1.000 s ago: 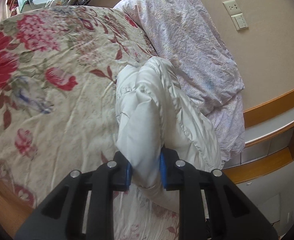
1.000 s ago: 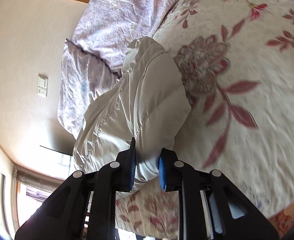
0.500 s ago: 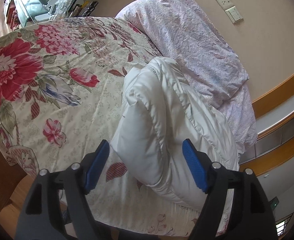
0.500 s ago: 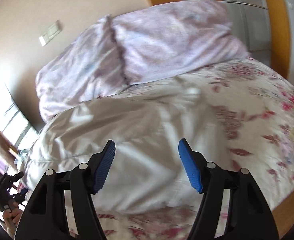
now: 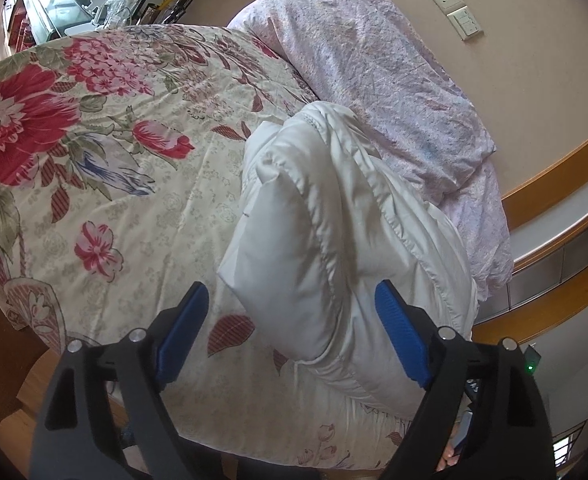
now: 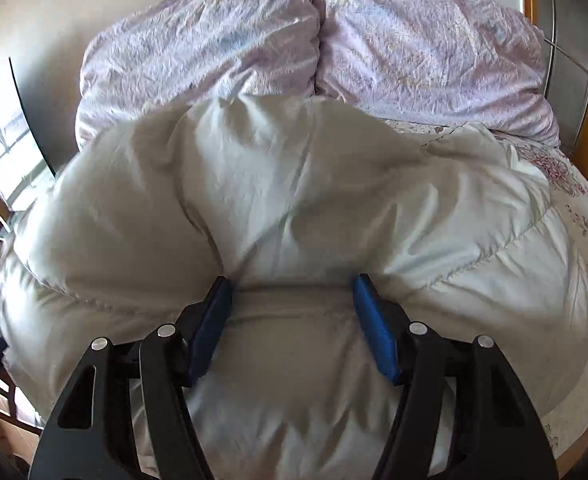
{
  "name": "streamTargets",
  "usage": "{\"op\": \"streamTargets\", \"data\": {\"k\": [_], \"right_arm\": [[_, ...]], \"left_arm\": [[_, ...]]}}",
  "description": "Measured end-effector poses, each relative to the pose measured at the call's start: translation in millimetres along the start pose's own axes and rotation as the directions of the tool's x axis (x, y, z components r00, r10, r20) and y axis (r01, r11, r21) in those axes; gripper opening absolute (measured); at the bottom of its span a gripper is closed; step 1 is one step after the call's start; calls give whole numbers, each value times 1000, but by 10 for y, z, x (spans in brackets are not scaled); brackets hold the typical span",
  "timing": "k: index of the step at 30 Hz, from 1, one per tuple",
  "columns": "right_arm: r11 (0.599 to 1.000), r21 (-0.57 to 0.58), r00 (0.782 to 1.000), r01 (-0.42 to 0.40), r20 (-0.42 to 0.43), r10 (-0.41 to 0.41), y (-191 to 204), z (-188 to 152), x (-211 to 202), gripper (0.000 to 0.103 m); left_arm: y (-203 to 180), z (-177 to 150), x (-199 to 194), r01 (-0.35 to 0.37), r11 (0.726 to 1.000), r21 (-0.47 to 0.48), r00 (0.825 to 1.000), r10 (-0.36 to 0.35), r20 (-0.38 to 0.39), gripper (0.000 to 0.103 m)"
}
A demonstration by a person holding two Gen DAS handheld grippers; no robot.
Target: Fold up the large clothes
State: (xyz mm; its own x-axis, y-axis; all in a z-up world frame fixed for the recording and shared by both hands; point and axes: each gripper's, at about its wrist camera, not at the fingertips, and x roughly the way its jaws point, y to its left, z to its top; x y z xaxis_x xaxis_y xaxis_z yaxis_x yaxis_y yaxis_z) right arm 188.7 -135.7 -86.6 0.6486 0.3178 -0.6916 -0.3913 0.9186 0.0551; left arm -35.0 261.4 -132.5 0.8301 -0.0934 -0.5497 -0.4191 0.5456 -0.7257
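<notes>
left gripper (image 5: 290, 320) above the bed, jaws apart, white puffy jacket (image 5: 334, 248) just ahead, right gripper (image 6: 290, 312) spread wide, pressed into it

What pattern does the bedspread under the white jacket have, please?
Cream bedspread with large red and pink flowers and leaves, clearest in the left wrist view.

The left hand-held gripper (image 5: 292, 330) sat at the bottom centre of its frame with blue pads spread wide, while the right hand-held gripper (image 6: 292, 322), likewise low centre, was equally spread.
</notes>
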Motion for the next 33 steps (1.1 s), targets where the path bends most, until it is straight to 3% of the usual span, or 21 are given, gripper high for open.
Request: {"op": "streamTargets", "data": {"k": [8, 13, 20, 26, 31, 33], "right_arm": [[999, -5, 999, 32, -21, -32, 57, -76, 140, 66], [999, 1, 999, 37, -23, -37, 67, -65, 181, 66], [999, 8, 999, 50, -20, -50, 86, -59, 177, 66], [998, 7, 998, 59, -15, -59, 98, -58, 170, 66], [997, 5, 997, 73, -10, -73, 118, -62, 167, 66], [996, 4, 996, 85, -5, -85, 133, -66, 163, 66]], "left_arm": [[-105, -25, 155, 35, 999, -3, 999, -35, -7, 86], [-238, 58, 240, 13, 1000, 19, 1000, -13, 28, 86], [-153, 240, 367, 26, 997, -71, 999, -24, 36, 83], [-92, 321, 417, 44, 992, -114, 998, -40, 42, 69], [-250, 354, 353, 41, 998, -47, 998, -38, 54, 42], [-379, 390, 281, 48, 999, 0, 997, -48, 62, 37]]}}
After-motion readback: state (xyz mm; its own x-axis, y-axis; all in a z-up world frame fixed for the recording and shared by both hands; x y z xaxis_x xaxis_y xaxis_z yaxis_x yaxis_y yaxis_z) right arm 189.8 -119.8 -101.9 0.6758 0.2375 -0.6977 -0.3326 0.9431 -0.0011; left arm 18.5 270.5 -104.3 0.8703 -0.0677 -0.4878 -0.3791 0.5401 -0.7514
